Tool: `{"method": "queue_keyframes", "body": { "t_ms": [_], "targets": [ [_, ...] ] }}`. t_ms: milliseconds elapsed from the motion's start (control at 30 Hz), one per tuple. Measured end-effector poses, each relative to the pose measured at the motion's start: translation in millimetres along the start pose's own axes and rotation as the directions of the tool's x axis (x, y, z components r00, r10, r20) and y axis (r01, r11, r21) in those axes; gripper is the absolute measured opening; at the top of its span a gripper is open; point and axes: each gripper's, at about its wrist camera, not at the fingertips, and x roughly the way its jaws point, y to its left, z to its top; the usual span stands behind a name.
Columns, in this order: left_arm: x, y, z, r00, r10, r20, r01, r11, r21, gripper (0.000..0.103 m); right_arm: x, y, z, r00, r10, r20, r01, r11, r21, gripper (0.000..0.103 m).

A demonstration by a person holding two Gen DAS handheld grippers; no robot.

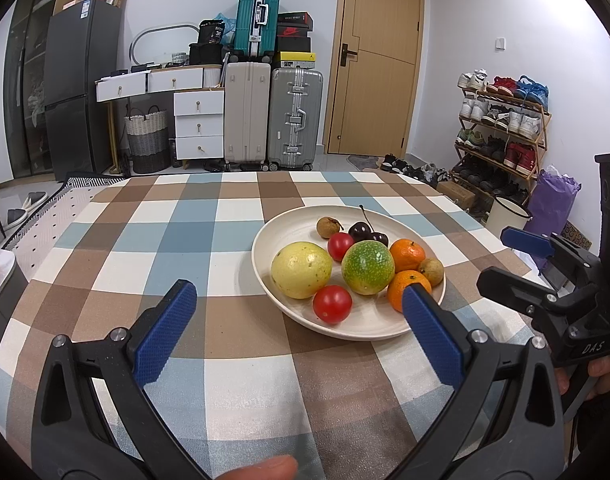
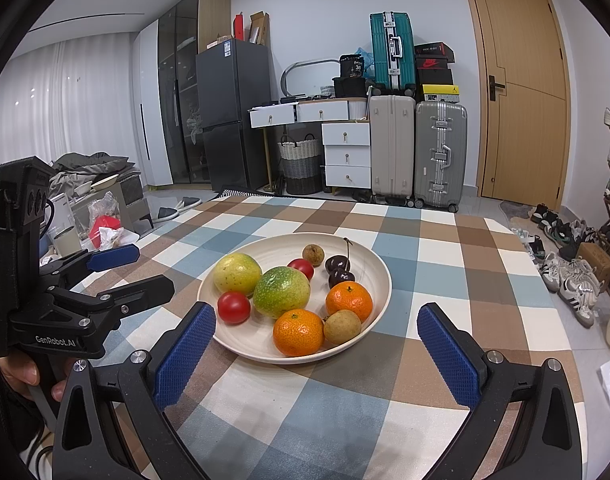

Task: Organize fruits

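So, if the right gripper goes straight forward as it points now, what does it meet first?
Probably the near rim of the plate, then the front orange. The right gripper is open and empty; its height above the cloth is unclear.

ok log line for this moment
left gripper: open, empty | right gripper: open, empty | fruit: all on plate | table

A cream plate (image 2: 379, 276) with red tomatoes (image 2: 234, 307) and orange tangerines (image 2: 298, 332) sits on a brown, blue and white checked tablecloth (image 2: 445, 276).
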Motion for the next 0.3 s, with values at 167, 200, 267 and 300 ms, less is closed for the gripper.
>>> {"method": "queue_keyframes", "body": {
  "t_ms": [167,200,267,300],
  "targets": [
    [1.2,-0.3,1.2,1.0,-0.005,0.005,0.005,1.0,0.003,0.103,0.1,0.0,0.2,1.0,0.0,0.0,0.0,1.0,0.0,0.103],
    [0.5,-0.4,1.1,1.0,-0.003,0.004,0.003,1.0,0.002,0.103,0.1,0.0,0.2,1.0,0.0,-0.001,0.0,1.0,0.0,0.103],
    [1.3,-0.4,1.2,1.0,-0.003,0.005,0.003,1.0,0.003,0.103,-0.1,0.1,0.3,1.0,0.0,-0.001,0.0,1.0,0.0,0.103],
    [0.7,-0.4,1.1,1.0,-0.002,0.003,0.002,1.0,0.002,0.103,-0.2,0.2,0.5,1.0,0.0,0.0,0.0,1.0,0.0,0.103]
  ]
}}
